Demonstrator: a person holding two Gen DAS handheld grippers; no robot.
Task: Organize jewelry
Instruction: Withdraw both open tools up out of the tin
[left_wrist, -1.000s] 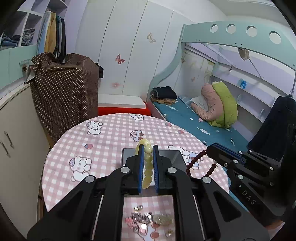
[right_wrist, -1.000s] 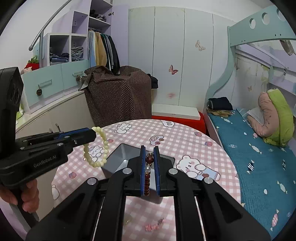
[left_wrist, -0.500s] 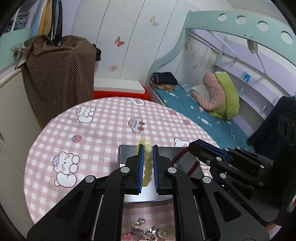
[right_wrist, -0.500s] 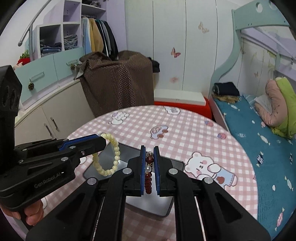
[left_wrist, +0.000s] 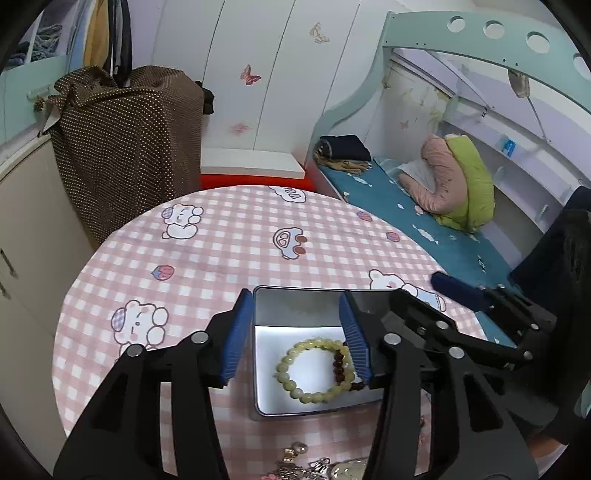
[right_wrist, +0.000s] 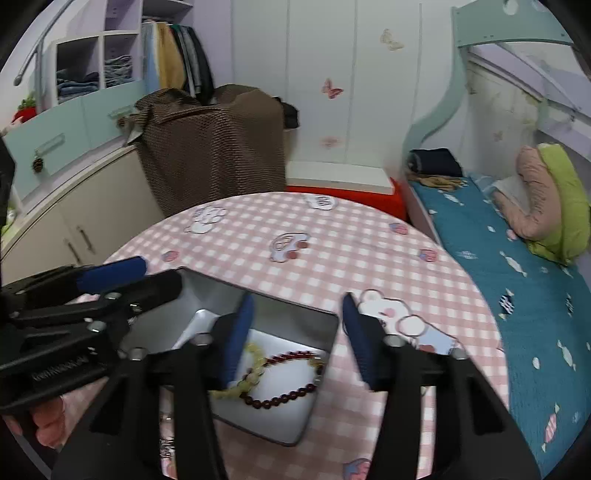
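Observation:
A silver metal tin (left_wrist: 258, 369) stands on the pink checked round table. A pale yellow bead bracelet (left_wrist: 295, 384) lies flat inside it, and a dark red bead bracelet (left_wrist: 338, 363) lies partly across it. Both show in the right wrist view, the yellow bracelet (right_wrist: 255, 369) left of the red bracelet (right_wrist: 291, 391) in the tin (right_wrist: 314, 410). My left gripper (left_wrist: 295, 336) is open and empty just above the tin. My right gripper (right_wrist: 299, 332) is open and empty above the tin's right side. More loose jewelry (left_wrist: 317, 467) lies near the front edge.
The table (left_wrist: 236, 243) is round and drops off on all sides. A brown dotted cloth over furniture (left_wrist: 125, 144) stands behind on the left. A bed with a teal sheet (left_wrist: 424, 229) runs along the right. Cabinets (right_wrist: 74, 221) stand at left.
Both grippers have opened and let go of their bracelets, which now lie in the tin. Both grippers have moved down and closer over the tin.

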